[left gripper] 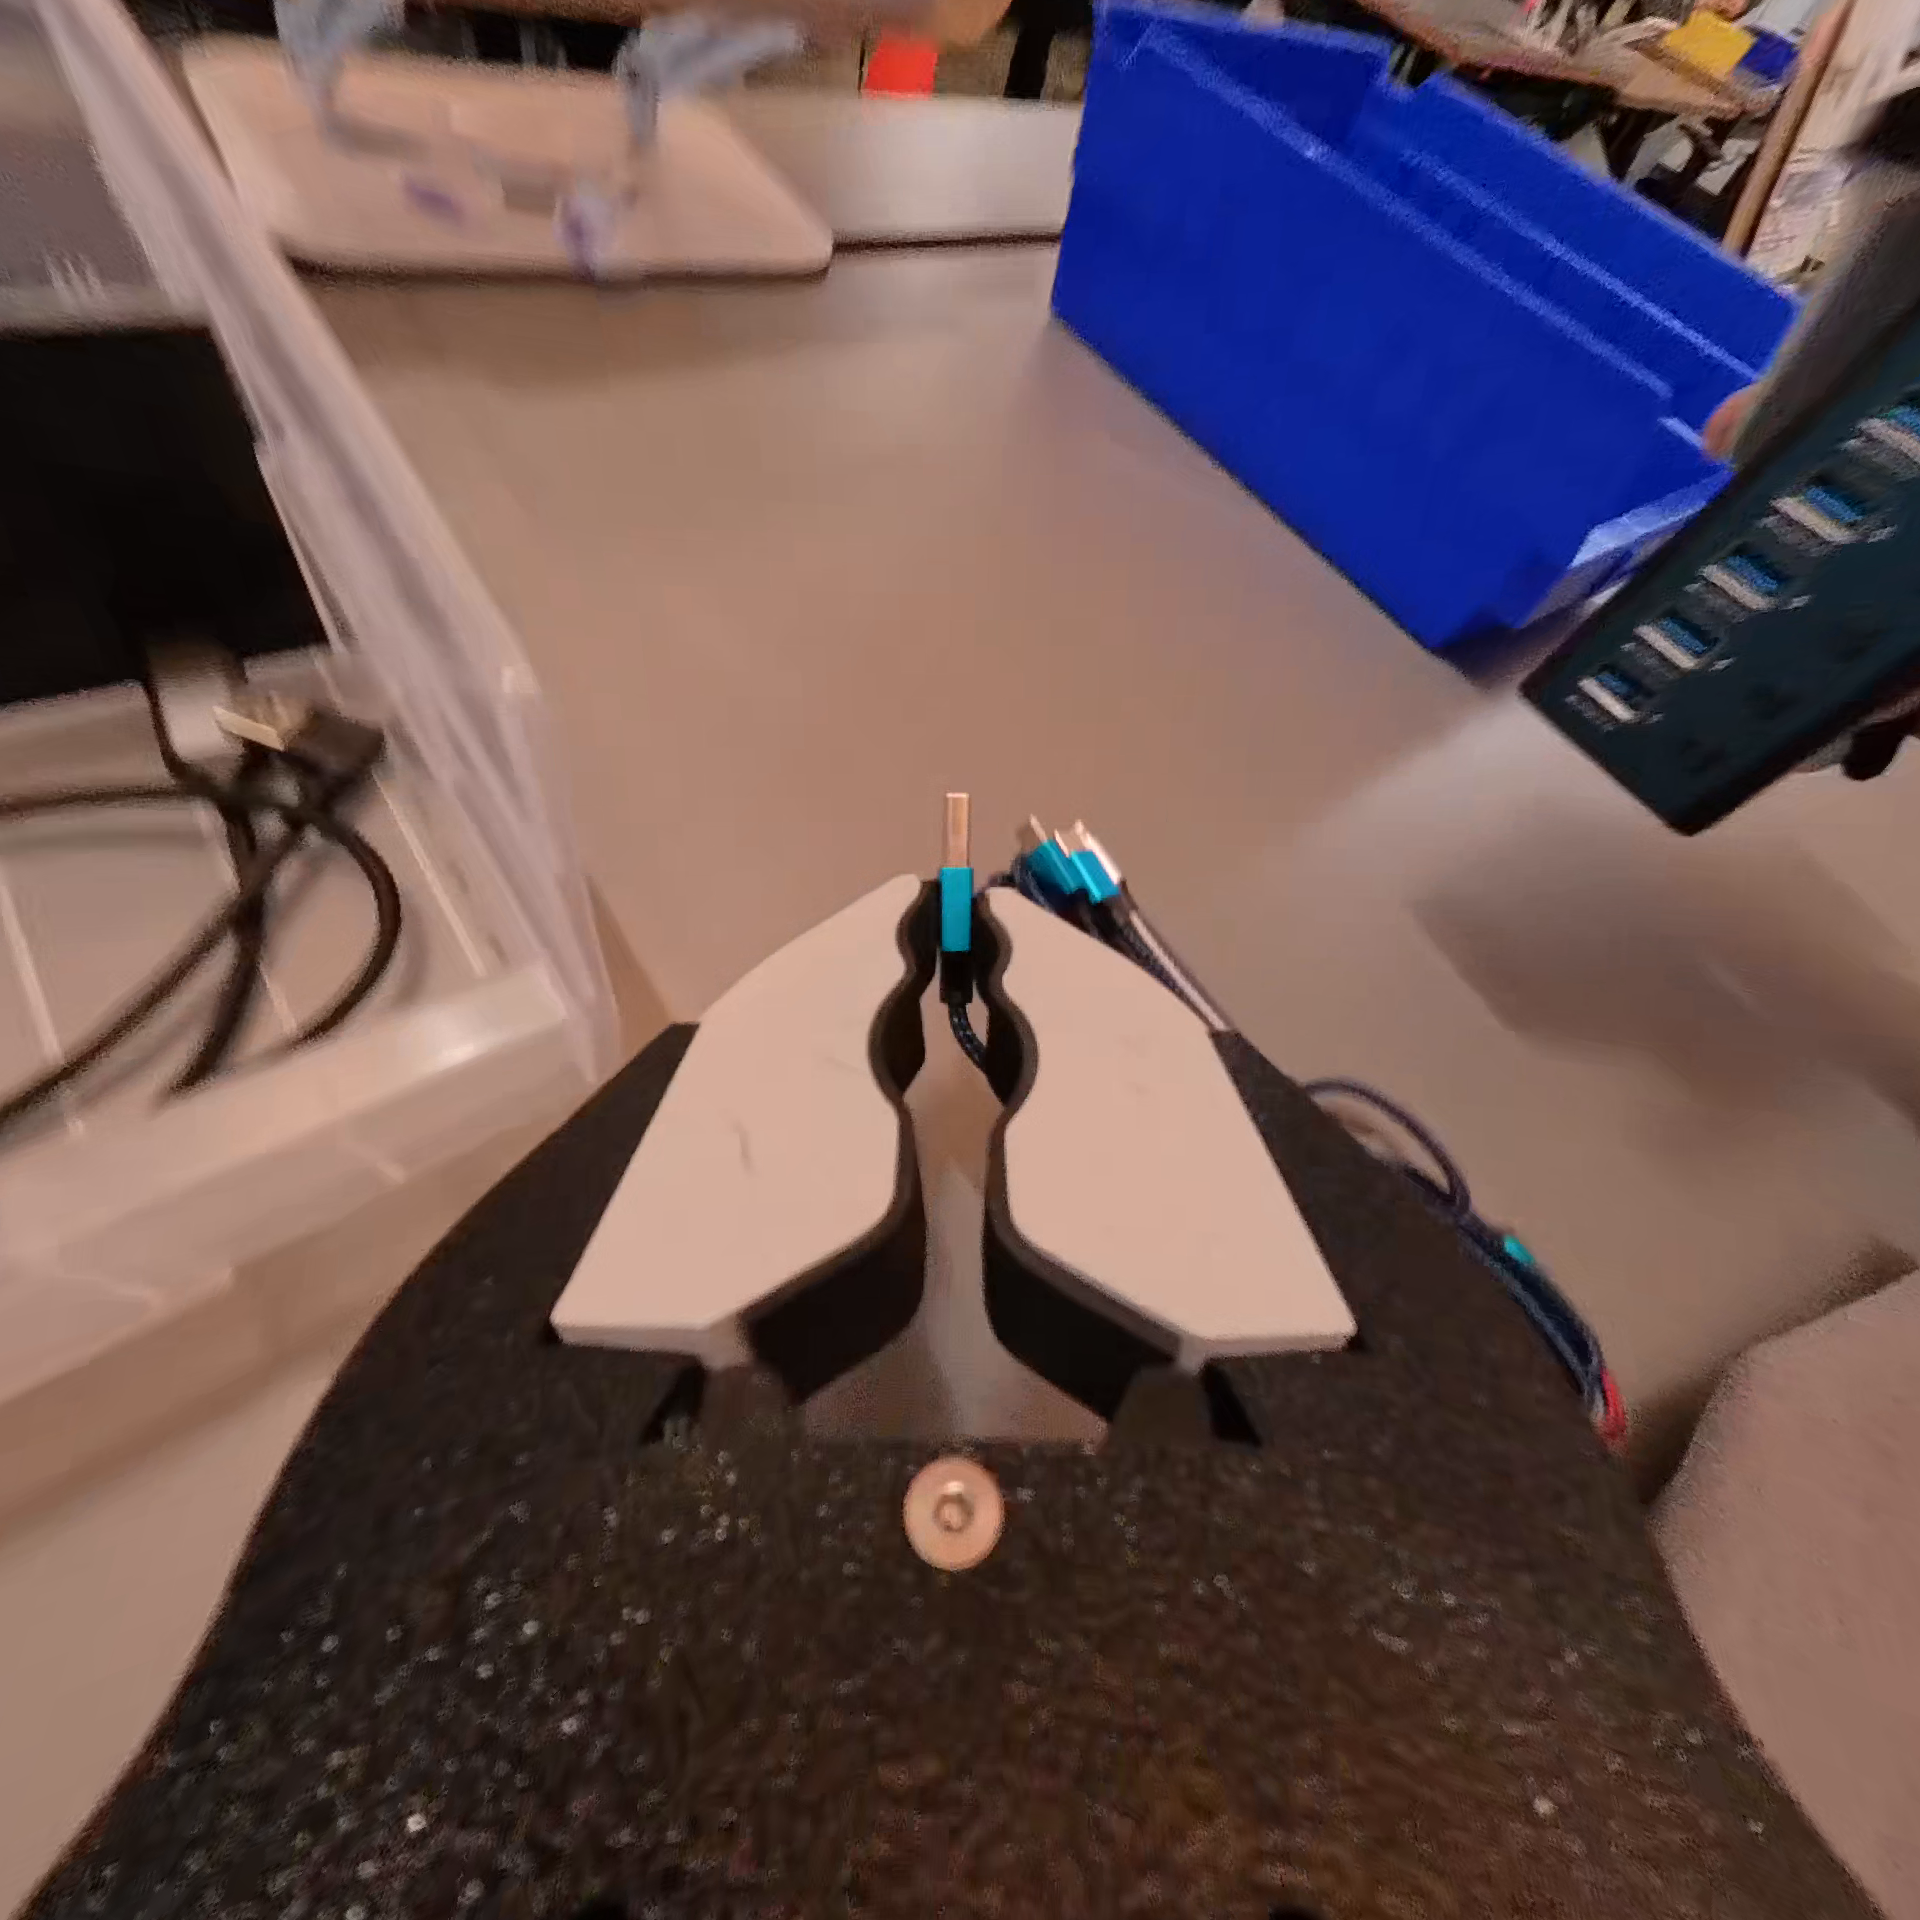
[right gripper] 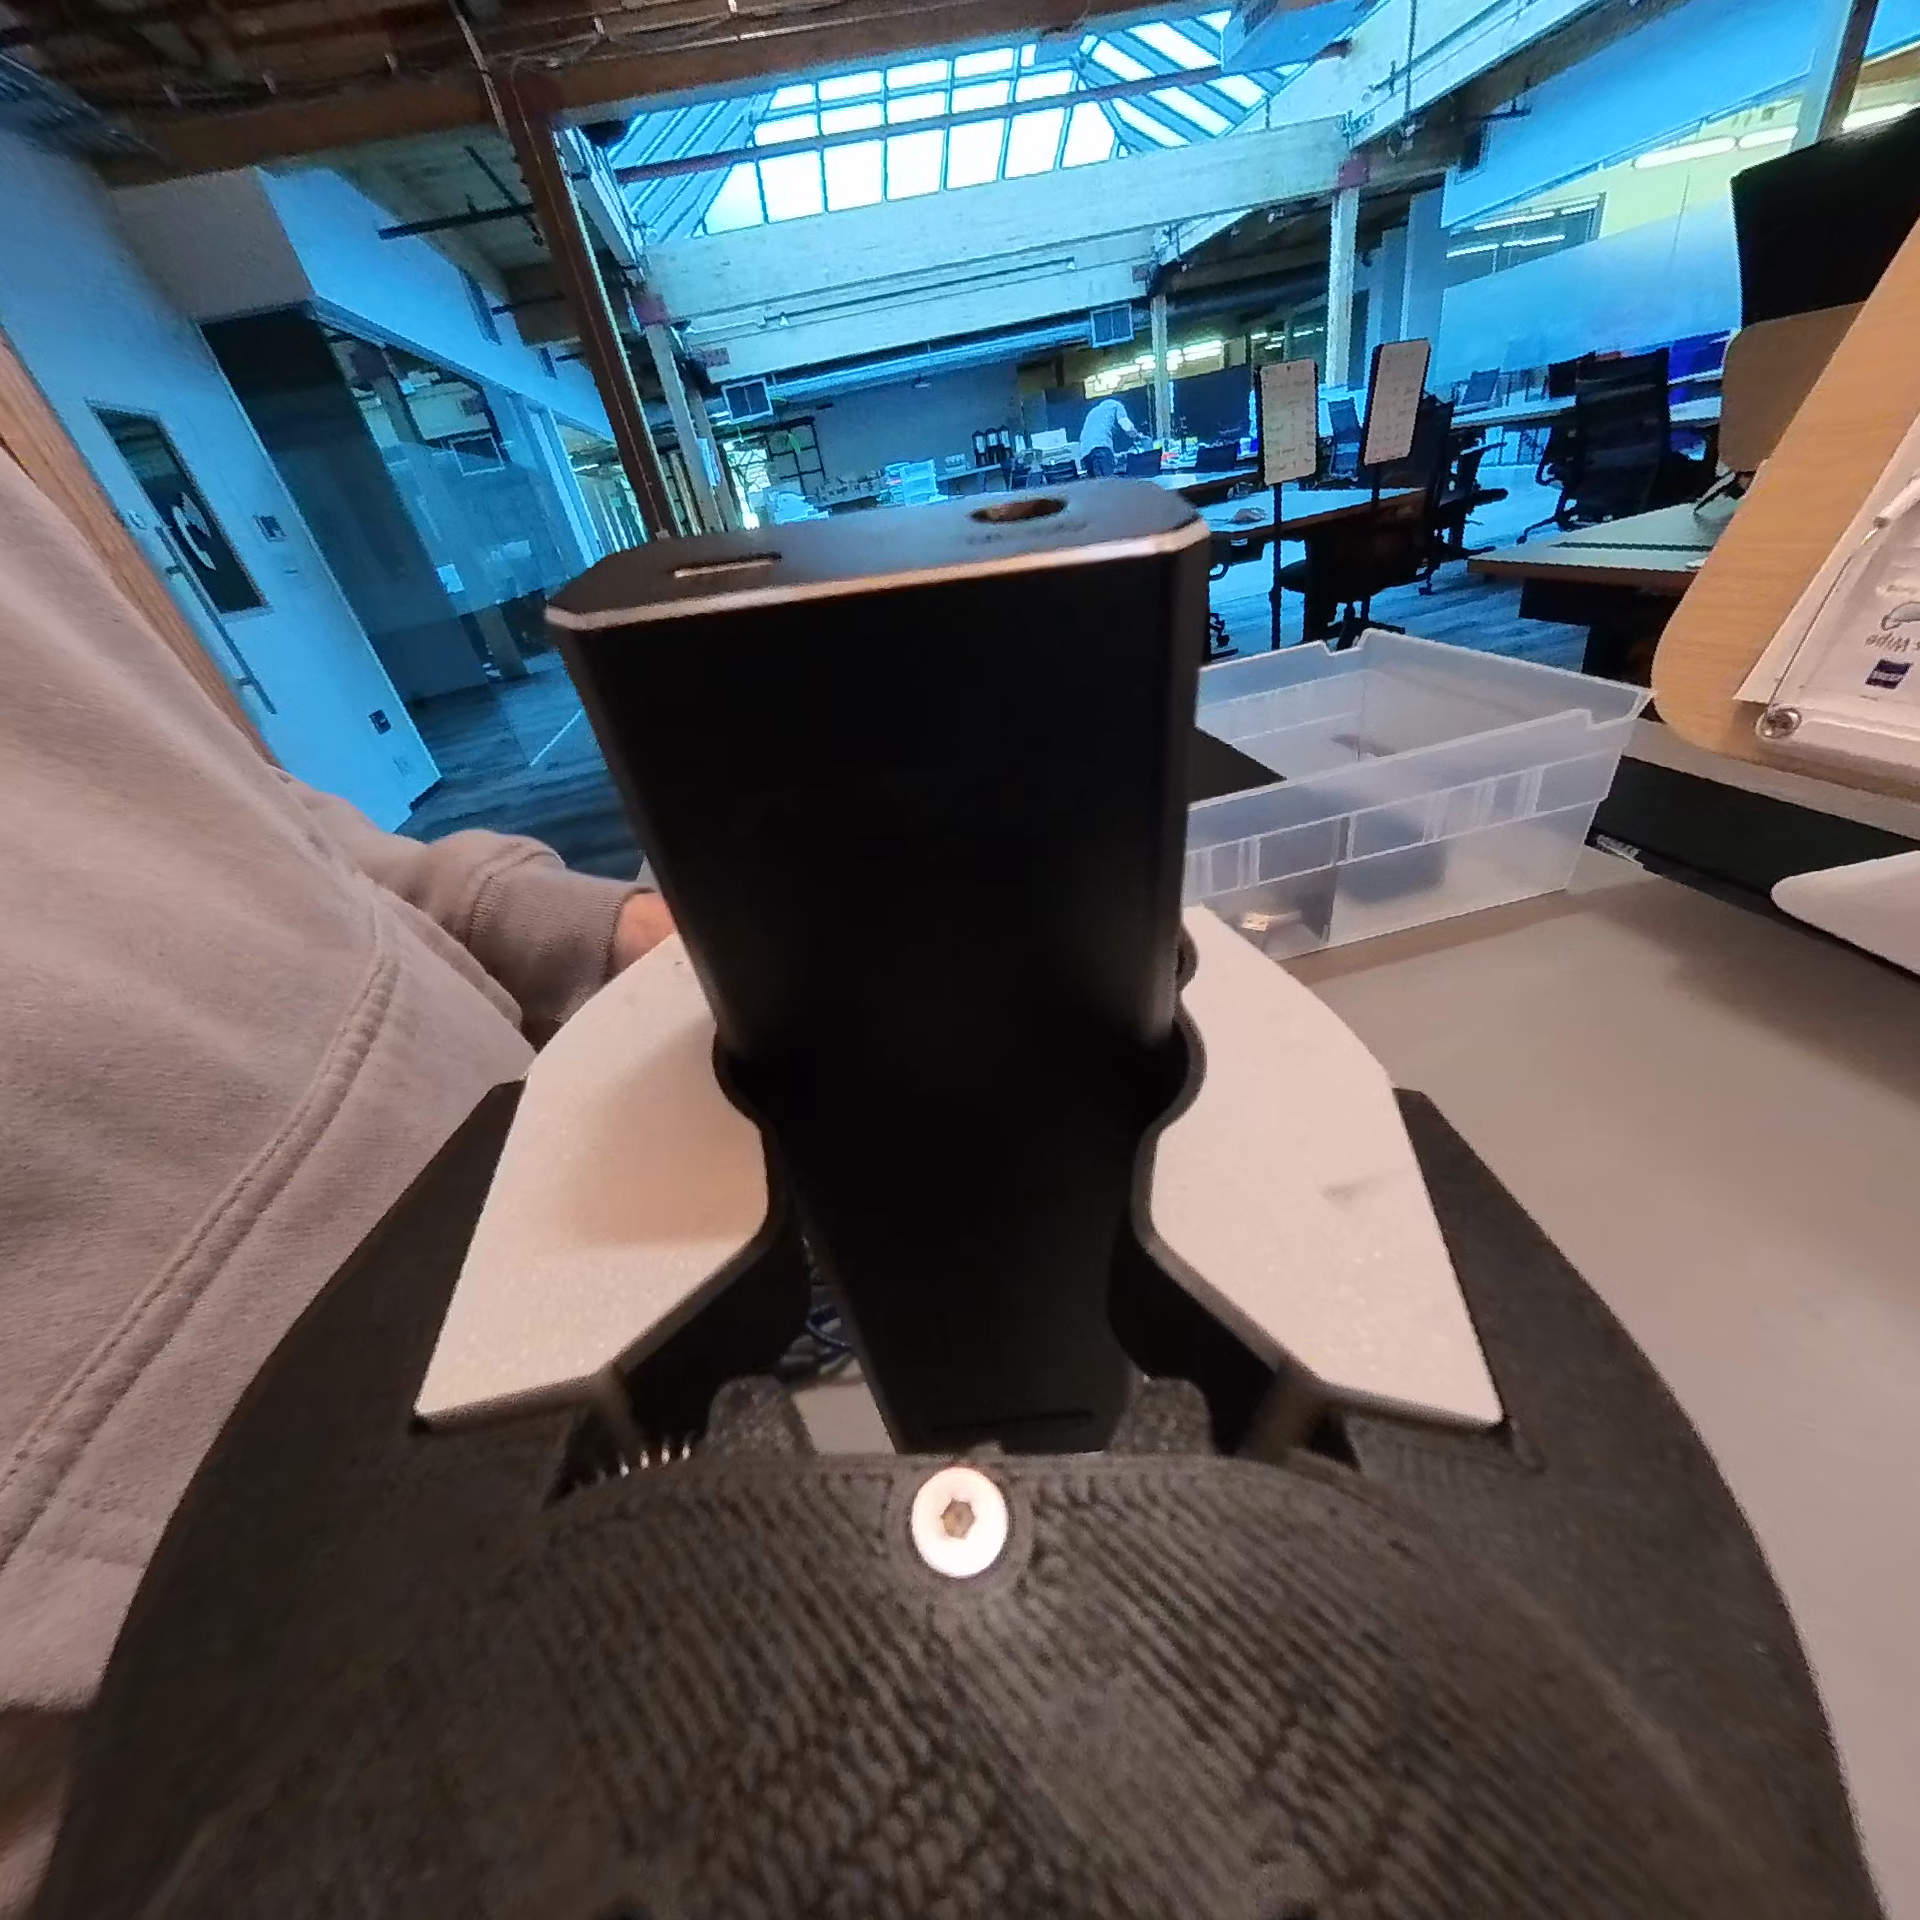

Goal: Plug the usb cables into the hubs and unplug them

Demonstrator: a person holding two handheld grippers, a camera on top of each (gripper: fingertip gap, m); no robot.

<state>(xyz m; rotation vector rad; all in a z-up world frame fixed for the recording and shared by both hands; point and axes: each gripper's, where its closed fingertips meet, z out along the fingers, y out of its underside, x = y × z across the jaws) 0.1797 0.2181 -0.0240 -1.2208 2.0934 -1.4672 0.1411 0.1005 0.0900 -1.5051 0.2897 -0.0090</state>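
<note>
The left gripper (left gripper: 956, 904) has its fingers (left gripper: 769, 1101) clenched on a teal USB plug (left gripper: 955, 894), metal tip pointing away, held above the grey tabletop (left gripper: 883, 540). Its braided cable (left gripper: 1496, 1236) trails off to the right, with more teal plugs (left gripper: 1070, 857) bunched just beside the right finger. The black hub (left gripper: 1756, 623) hangs in the air at the far right, its row of blue ports facing the plug but well apart from it. The right gripper (right gripper: 951, 1039) grips that hub (right gripper: 914, 831) around its body. A clear bin (left gripper: 343, 935) with dark cables sits left, a blue bin (left gripper: 1351, 343) far right.
</note>
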